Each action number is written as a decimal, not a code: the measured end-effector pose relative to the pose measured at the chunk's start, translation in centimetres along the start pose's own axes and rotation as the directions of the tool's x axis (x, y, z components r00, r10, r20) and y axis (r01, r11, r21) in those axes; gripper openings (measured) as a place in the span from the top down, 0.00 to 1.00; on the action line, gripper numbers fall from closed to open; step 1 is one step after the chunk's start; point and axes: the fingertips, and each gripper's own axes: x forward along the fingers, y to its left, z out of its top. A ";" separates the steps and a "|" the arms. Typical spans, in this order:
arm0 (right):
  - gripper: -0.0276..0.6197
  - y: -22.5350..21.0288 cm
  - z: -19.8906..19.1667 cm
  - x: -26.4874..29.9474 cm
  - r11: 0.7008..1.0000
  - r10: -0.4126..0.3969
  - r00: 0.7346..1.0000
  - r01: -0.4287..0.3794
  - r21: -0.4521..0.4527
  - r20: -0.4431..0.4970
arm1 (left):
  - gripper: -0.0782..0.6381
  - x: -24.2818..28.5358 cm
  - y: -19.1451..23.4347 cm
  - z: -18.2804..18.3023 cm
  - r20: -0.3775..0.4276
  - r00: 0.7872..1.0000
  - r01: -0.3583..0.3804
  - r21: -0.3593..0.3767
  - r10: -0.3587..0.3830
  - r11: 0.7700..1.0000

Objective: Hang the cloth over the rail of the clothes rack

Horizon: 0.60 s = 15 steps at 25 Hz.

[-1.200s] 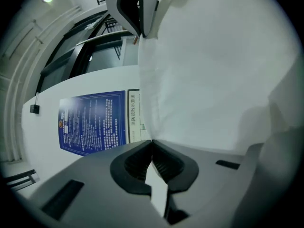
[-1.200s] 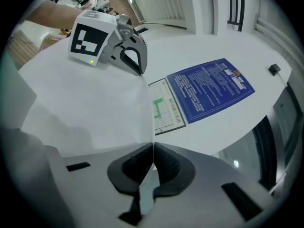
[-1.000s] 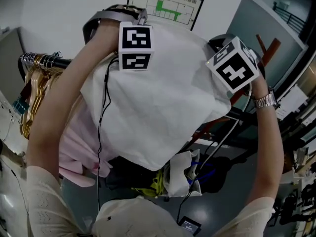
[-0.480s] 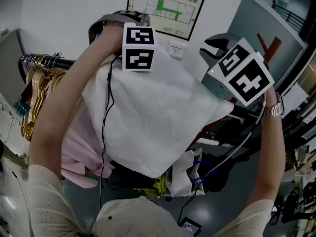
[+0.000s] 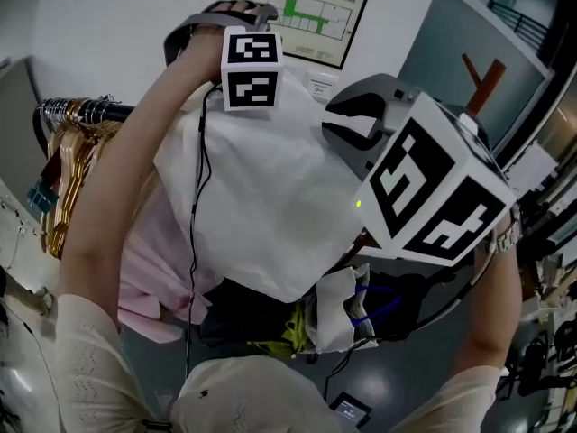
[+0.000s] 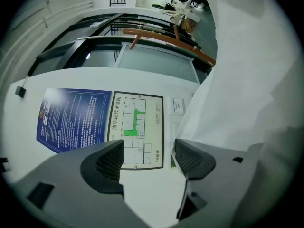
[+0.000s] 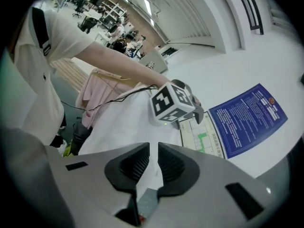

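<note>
Left gripper (image 6: pixel 148 151) jaws are being opened wide, empty, beside the cloth (image 5: pixel 270 206) near the rail (image 5: pixel 99 113); the cloth, pinched in the right gripper (image 7: pixel 153 158), should be released only once evenly draped.

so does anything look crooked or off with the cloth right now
The white cloth hangs askew: its lower edge slants down to a point instead of lying level, and it drapes over a pink garment beside the hangers. The left claw is opening, nothing between its jaws.

wall (image 5: pixel 108 34) — white | floor-plan poster (image 5: pixel 306 16) | blue notice (image 6: pixel 73 120) | floor (image 5: pixel 415 363) — grey
</note>
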 end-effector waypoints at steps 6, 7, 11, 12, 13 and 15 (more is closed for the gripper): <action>0.93 1.5 0.2 0.6 1.000 0.024 1.000 -0.024 -0.002 -0.016 | 0.45 1.3 -1.0 -0.9 -0.027 0.997 0.077 0.034 -0.076 0.996; 0.93 1.4 0.3 0.5 1.000 0.029 0.999 -0.029 0.009 -0.013 | 0.45 1.6 -1.4 -1.1 -0.024 0.994 0.108 0.027 -0.108 0.994; 0.93 1.2 0.2 0.5 0.999 0.019 1.000 -0.018 0.026 -0.011 | 0.45 1.4 -1.3 -0.7 0.110 0.972 0.223 -0.151 -0.208 0.963; 0.93 1.1 0.1 0.5 1.000 0.016 1.000 -0.015 0.027 -0.012 | 0.45 1.2 -0.7 -0.6 0.142 0.968 0.231 -0.191 -0.206 0.954; 0.93 1.1 0.1 0.6 0.999 0.015 1.000 -0.014 0.029 -0.012 | 0.45 0.9 0.0 -0.5 0.168 0.965 0.235 -0.215 -0.201 0.948; 0.93 0.9 -0.1 0.6 0.999 0.013 1.000 -0.012 0.031 -0.014 | 0.45 0.4 0.8 0.0 0.204 0.958 0.245 -0.214 -0.202 0.946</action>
